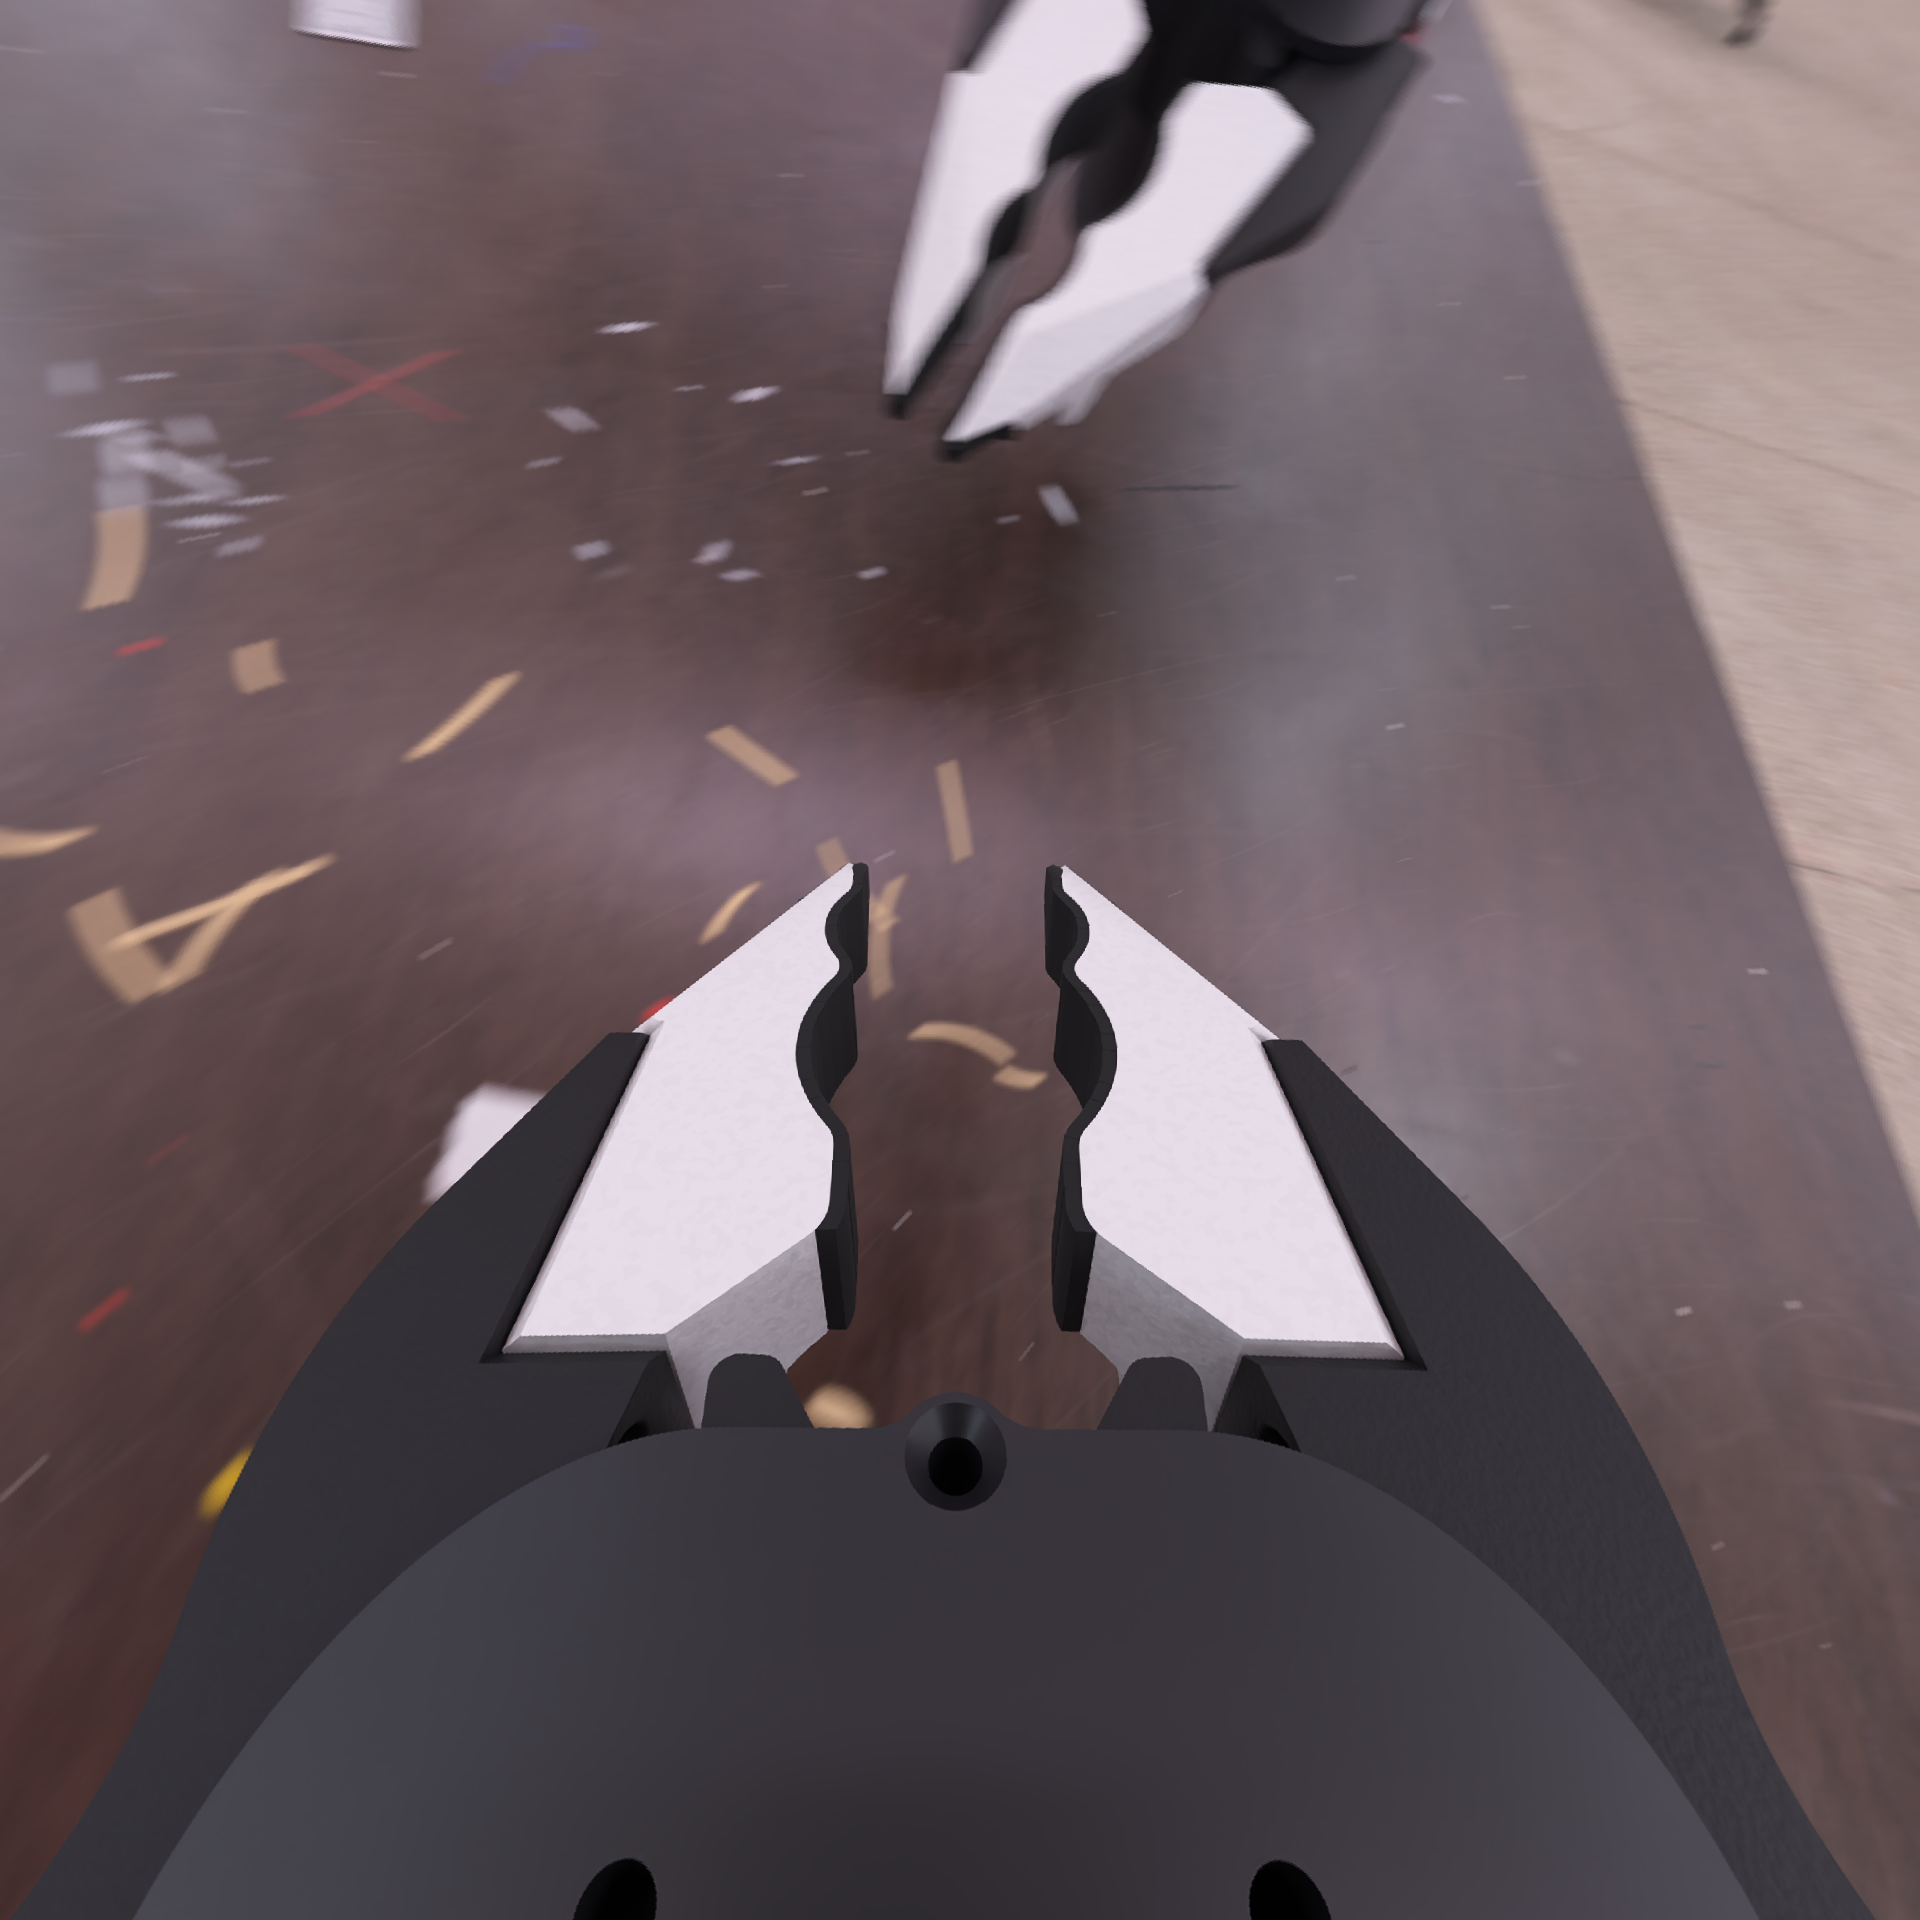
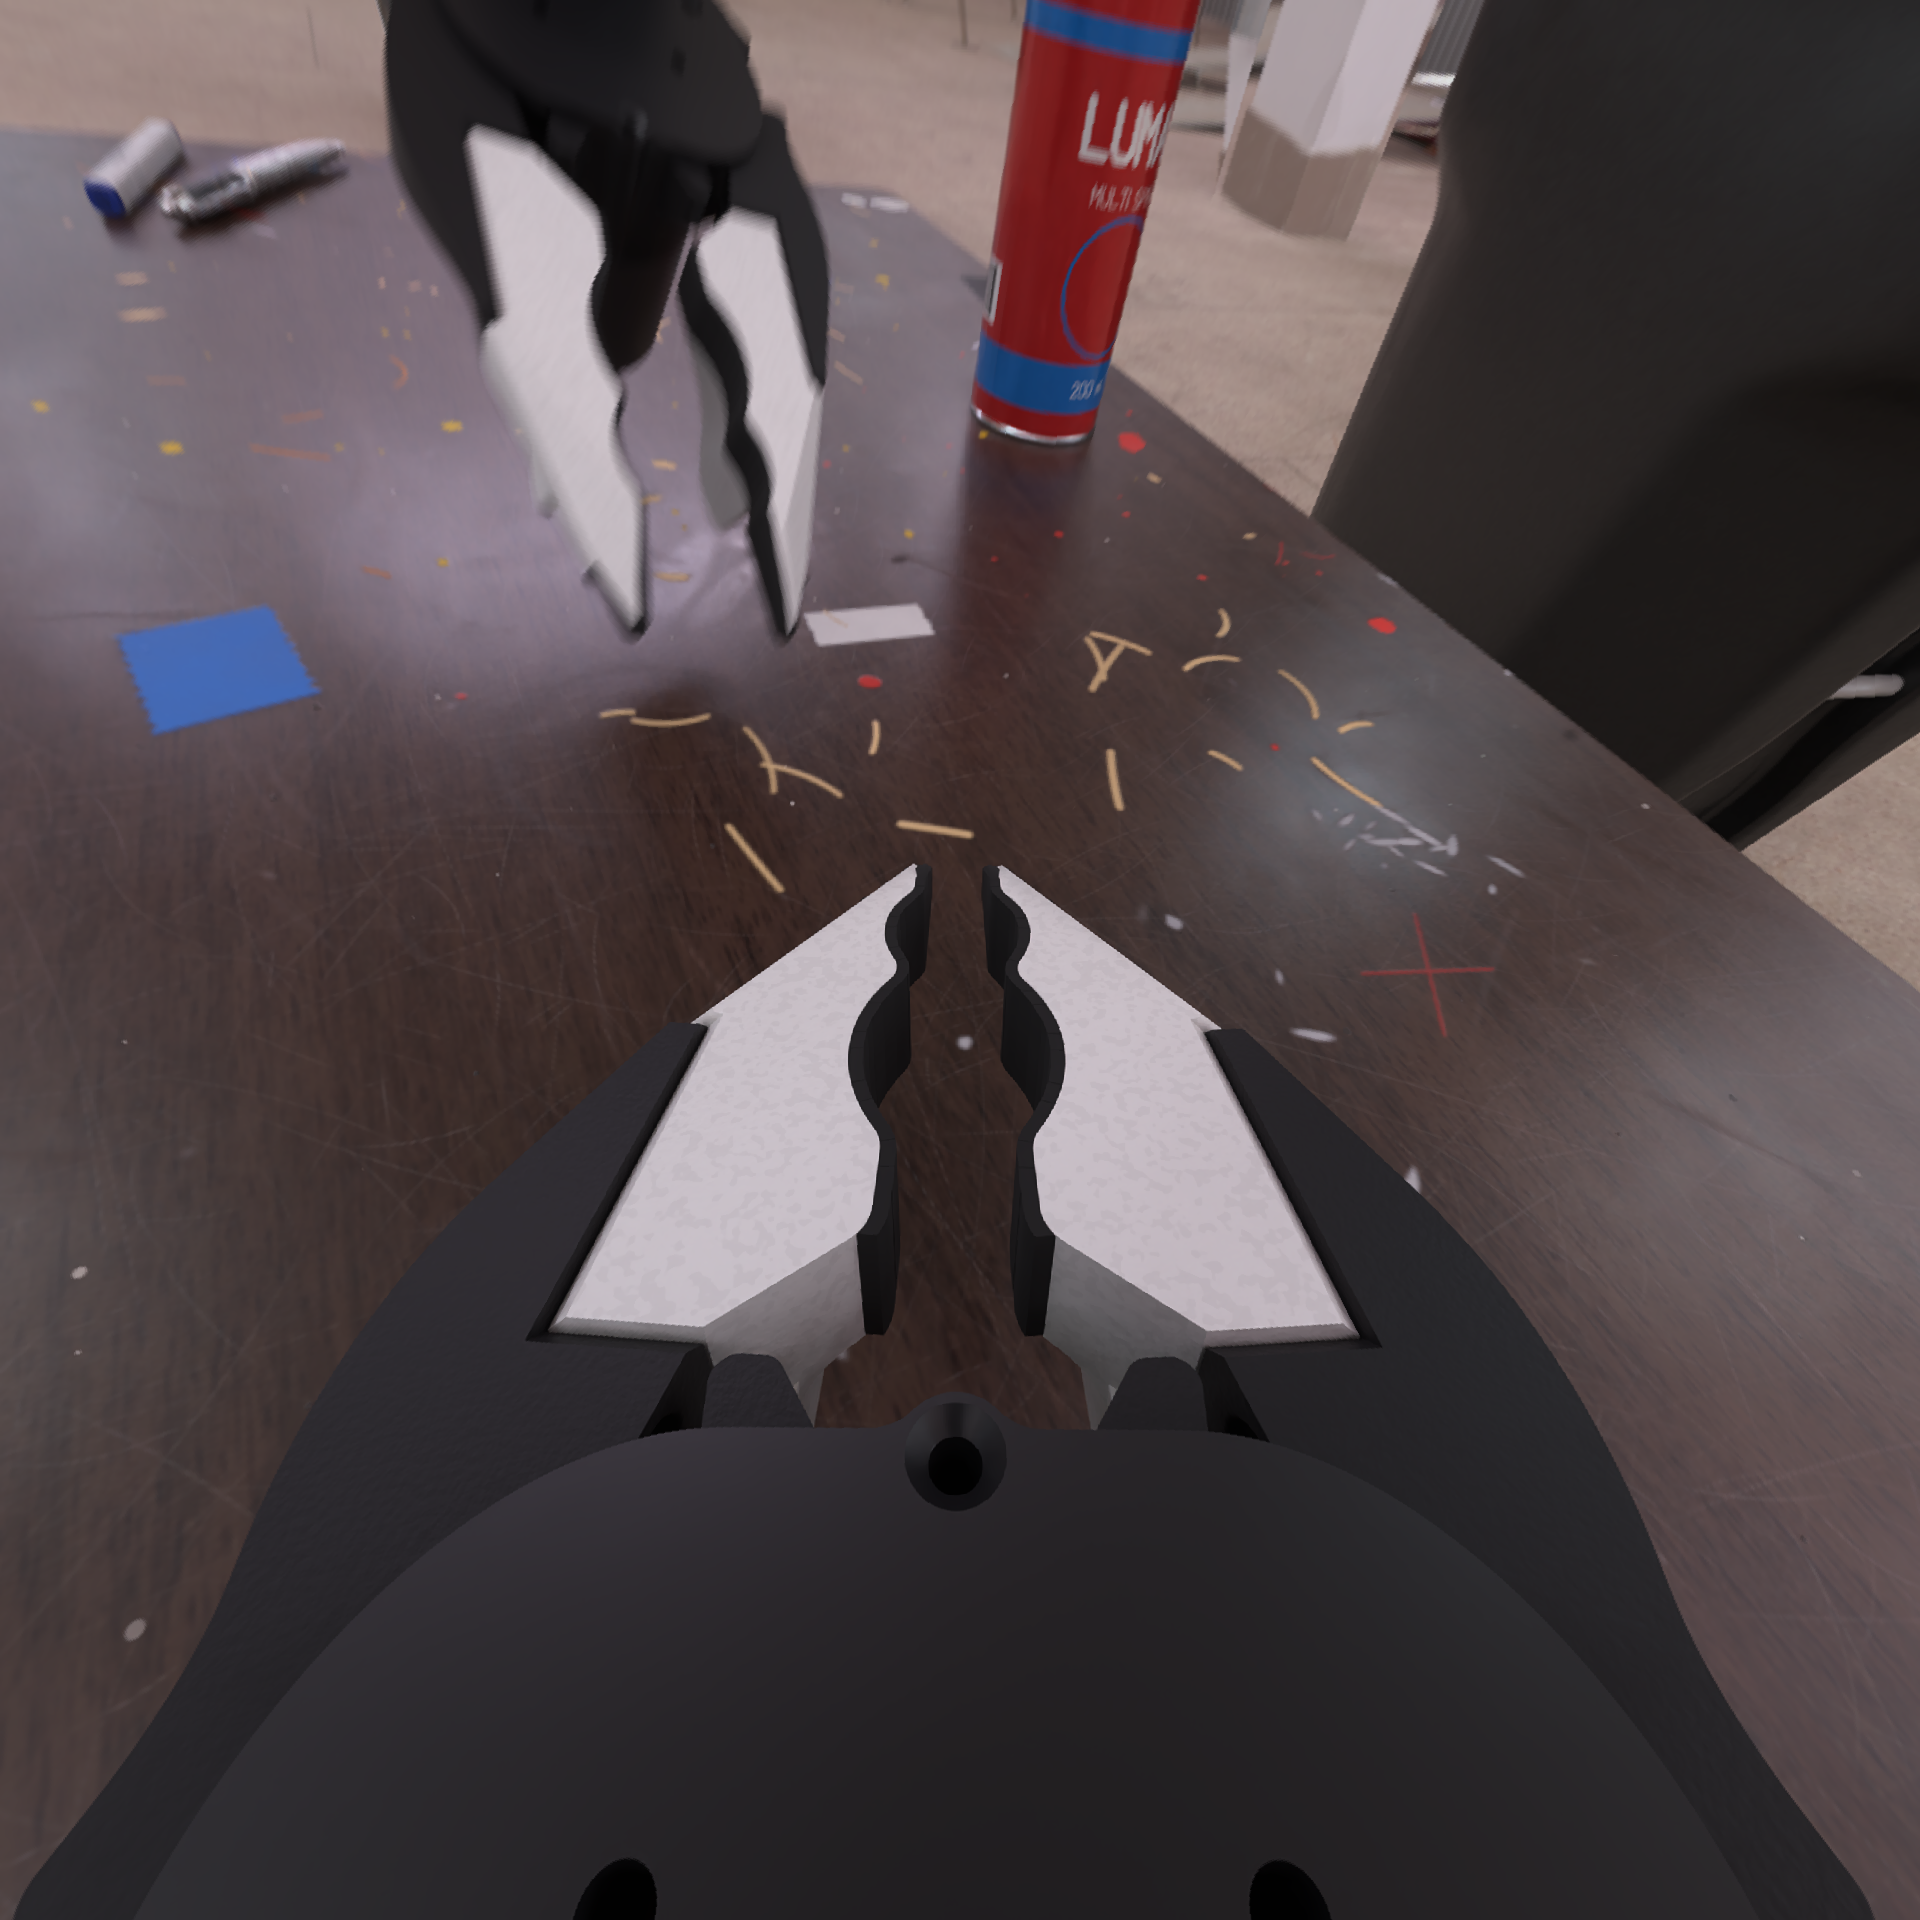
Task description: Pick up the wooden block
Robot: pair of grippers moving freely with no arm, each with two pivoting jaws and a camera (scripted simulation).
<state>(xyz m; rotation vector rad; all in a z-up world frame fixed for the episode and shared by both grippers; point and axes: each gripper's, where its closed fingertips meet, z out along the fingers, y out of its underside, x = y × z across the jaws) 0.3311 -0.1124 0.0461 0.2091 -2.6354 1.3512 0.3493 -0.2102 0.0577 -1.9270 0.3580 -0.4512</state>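
No wooden block shows in either view. My left gripper [image 1: 956, 868] is open and empty, held low over the dark scratched table [image 1: 1299, 727]. My right gripper [image 2: 956, 868] holds nothing; its jaws stand only a narrow gap apart. Each gripper shows in the other's view: the right one [image 1: 923, 426] hangs ahead of the left, tips down near the table's right edge, and the left one [image 2: 712, 629] hangs ahead of the right, tips down just above the table.
A red and blue spray can [image 2: 1070, 239] stands at the far right edge. A large dark object [image 2: 1662, 364] fills the right side. A blue tape patch [image 2: 213, 670], a white tape strip [image 2: 868, 623] and two markers [image 2: 255, 177] lie on the table.
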